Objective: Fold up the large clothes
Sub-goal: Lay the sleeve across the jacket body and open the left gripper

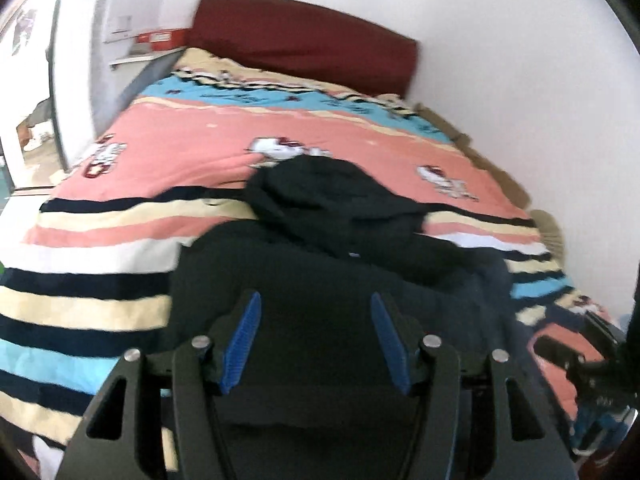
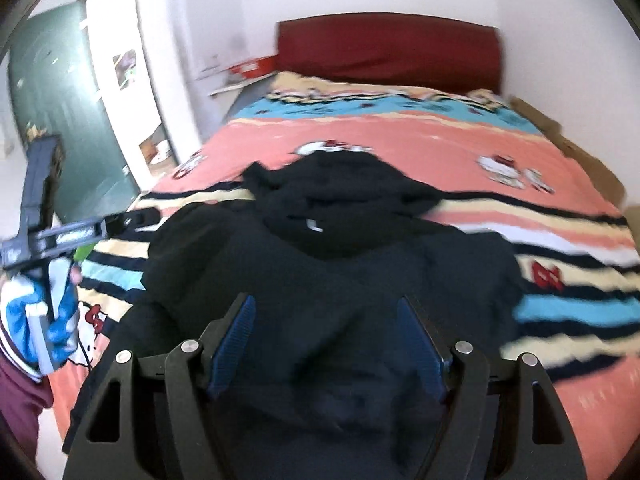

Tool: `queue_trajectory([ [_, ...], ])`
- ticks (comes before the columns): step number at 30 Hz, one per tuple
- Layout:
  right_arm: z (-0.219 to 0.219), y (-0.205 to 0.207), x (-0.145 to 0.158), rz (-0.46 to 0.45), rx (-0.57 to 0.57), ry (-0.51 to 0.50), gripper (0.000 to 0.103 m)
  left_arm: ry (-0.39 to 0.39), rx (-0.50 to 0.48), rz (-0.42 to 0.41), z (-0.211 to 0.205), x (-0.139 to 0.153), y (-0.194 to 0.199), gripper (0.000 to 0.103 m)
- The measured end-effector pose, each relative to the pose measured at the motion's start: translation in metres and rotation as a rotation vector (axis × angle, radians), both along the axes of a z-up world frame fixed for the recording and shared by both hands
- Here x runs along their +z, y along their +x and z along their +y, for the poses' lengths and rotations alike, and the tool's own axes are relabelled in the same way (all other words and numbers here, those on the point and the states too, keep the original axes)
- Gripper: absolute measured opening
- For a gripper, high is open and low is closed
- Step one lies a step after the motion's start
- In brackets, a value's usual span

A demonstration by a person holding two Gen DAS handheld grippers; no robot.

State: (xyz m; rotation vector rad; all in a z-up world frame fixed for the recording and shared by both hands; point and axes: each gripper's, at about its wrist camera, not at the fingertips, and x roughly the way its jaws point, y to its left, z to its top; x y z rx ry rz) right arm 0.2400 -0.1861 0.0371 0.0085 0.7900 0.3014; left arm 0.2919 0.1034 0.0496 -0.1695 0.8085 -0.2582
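A black hoodie (image 1: 340,208) lies spread on the bed, its hood (image 2: 332,184) toward the headboard and its body toward me. In the left wrist view my left gripper (image 1: 316,336) hovers over the hoodie's near left part, blue pads (image 1: 242,344) wide apart with nothing between them. In the right wrist view my right gripper (image 2: 326,340) hangs above the hoodie's lower body, also open and empty. Both views are blurred by motion. The hoodie's near hem is hidden behind the gripper frames.
The bedspread (image 1: 180,148) is striped pink, blue, cream and black with cartoon cats. A dark red headboard (image 2: 392,48) stands against the white wall. A hand in a blue and white glove (image 2: 56,320) holds the other tool at the bed's left edge. A green door (image 2: 68,100) is left.
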Motion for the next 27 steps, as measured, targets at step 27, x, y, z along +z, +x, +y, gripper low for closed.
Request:
queue_trajectory([
  [27, -0.038, 0.023, -0.074, 0.143, -0.019, -0.007, 0.071, 0.141, -0.117, 0.033, -0.074, -0.048, 0.007, 0.060],
])
